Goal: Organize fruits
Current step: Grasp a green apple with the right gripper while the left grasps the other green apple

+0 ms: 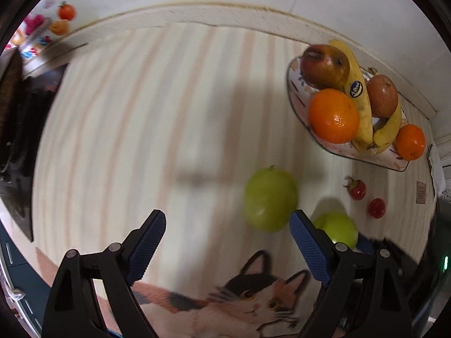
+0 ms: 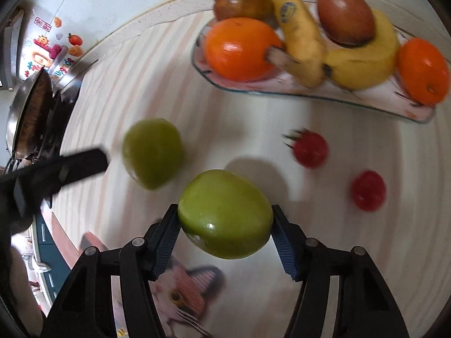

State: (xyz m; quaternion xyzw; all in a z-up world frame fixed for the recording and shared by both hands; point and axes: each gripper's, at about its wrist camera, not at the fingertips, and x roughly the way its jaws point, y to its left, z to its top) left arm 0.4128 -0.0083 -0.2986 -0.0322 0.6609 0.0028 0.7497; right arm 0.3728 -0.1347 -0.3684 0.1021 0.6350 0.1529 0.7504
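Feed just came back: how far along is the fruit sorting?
Done: the tray already holds apples, bananas and oranges. In hand: the right gripper is clamped on a green apple. Left: the other green apple and two tomatoes on the table; the left gripper is open, empty.

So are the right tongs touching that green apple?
Touching. The right wrist view shows both blue pads pressed against the sides of the green apple between the right tongs.

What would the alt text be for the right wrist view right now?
The right gripper clamps a green apple between its blue pads over a striped cloth. A second green apple and two small red fruits lie loose beyond, before a dish of oranges, bananas and red apples.
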